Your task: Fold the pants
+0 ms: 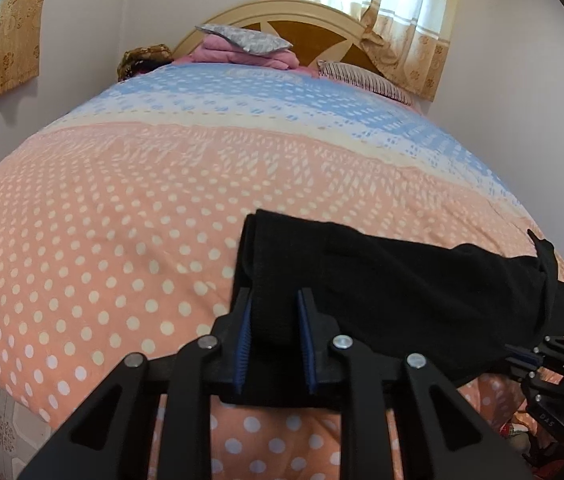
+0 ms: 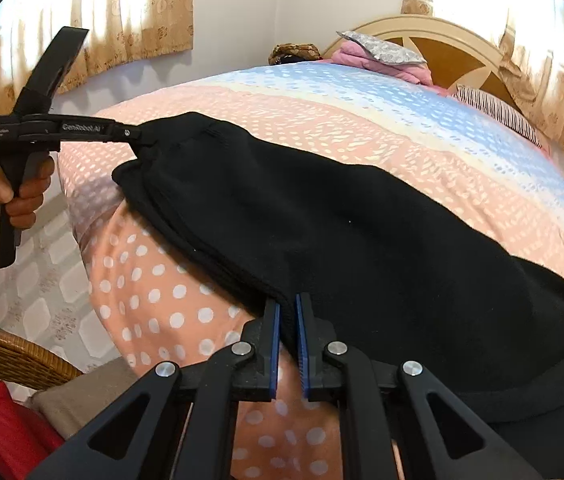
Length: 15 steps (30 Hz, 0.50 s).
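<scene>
Black pants lie folded lengthwise across the near edge of a bed, stretched between both grippers; they also show in the right wrist view. My left gripper is shut on one end of the pants, with thick fabric between its blue pads. It shows from the side in the right wrist view, held by a hand. My right gripper is shut on the near edge of the other end of the pants. It shows at the far right of the left wrist view.
The bed has a peach and blue dotted cover. Pillows and pink folded bedding lie by the headboard. A wicker chair stands left of the bed on a tiled floor. Curtains hang behind.
</scene>
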Motion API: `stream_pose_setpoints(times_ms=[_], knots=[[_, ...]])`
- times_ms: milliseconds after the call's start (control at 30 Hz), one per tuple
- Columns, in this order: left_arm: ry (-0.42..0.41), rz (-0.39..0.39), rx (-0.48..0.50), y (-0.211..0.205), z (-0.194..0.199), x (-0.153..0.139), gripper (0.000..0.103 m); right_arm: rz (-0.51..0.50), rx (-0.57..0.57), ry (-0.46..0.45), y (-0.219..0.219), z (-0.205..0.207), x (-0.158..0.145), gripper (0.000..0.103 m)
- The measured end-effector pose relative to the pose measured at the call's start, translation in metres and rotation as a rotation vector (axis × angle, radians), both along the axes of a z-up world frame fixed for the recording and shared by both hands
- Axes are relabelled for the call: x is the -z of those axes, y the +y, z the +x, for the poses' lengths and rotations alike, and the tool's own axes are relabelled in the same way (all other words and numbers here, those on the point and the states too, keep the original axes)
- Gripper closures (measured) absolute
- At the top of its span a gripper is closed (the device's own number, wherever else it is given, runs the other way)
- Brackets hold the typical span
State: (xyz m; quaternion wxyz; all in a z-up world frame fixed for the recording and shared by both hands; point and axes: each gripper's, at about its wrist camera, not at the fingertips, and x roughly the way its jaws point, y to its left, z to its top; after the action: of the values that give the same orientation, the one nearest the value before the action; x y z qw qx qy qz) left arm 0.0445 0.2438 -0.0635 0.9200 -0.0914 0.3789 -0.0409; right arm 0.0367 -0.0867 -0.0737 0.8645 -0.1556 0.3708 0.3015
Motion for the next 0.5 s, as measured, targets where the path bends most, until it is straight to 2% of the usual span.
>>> stream_pose_setpoints(times_ms=[200, 300, 367, 400, 500], knots=[[0.013, -0.021, -0.014, 0.003, -0.003, 0.000, 0.082, 0.086, 0.006, 0.067, -0.010, -0.005, 0.001, 0.091], [-0.004, -0.060, -0.025, 0.010, -0.009, -0.009, 0.082, 0.187, -0.024, 0.081, -0.021, -0.009, -0.009, 0.078], [-0.008, -0.066, -0.024, 0.012, -0.012, -0.013, 0.083, 0.237, -0.040, 0.106, -0.022, -0.009, -0.013, 0.053], [-0.007, -0.057, -0.026, 0.012, -0.012, -0.014, 0.084, 0.246, -0.045, 0.104, -0.021, -0.010, -0.014, 0.048], [0.004, -0.048, -0.036, 0.014, -0.013, -0.011, 0.091, 0.198, -0.041, 0.051, -0.014, -0.011, -0.014, 0.046]])
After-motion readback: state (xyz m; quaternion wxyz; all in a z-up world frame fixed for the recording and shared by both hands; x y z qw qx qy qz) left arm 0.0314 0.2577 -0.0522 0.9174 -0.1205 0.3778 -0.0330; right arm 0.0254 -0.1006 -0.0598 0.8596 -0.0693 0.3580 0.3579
